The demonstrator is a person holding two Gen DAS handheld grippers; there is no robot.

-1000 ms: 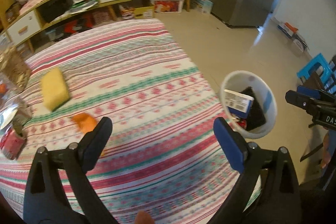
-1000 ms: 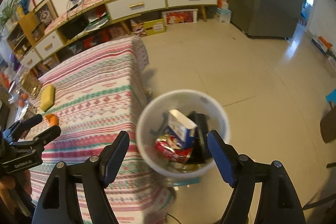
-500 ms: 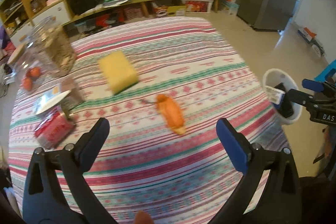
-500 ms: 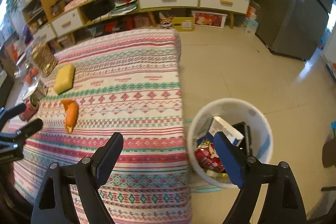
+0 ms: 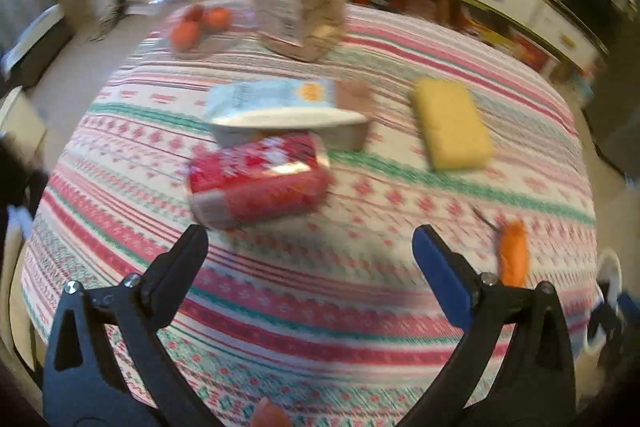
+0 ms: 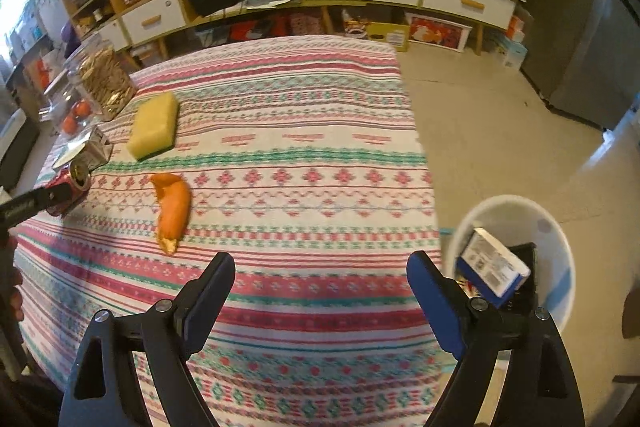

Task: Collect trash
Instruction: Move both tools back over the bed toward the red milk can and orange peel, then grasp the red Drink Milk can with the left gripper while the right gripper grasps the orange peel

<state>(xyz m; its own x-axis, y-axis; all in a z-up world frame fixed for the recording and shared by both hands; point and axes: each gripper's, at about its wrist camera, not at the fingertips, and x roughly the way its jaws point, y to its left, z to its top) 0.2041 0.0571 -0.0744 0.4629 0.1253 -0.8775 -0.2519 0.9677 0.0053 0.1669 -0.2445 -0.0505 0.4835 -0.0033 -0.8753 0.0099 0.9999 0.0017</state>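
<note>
1. We note that the left wrist view has swung since a second ago: then it showed the white trash bin (image 6: pixel 516 223) beside the counter (image 6: pixel 304 155); now it faces the crushed red can (image 5: pixel 256 183) and the milk carton (image 5: pixel 288 111) behind it.
2. The left hand-held gripper (image 5: pixel 308 247) has its jaws wide apart with nothing between them. The red can lies on the striped cloth just ahead of its left finger, not touching it.
3. The right wrist view has shifted as well: a second ago the bin sat between its fingers; now the bin stands on the floor to the right, behind the right finger.
4. The right hand-held gripper (image 6: pixel 320 275) has just been opening; its jaws stand apart and empty over the near counter edge.
5. The orange peel (image 6: pixel 173 207) lies ahead and left of the right hand-held gripper, clear of it.
6. The yellow sponge (image 6: pixel 154 125) lies farther back, near the glass jar (image 6: pixel 102 81).
7. We see a blue-and-white box (image 6: pixel 492 267) and a red can inside the bin.
</note>
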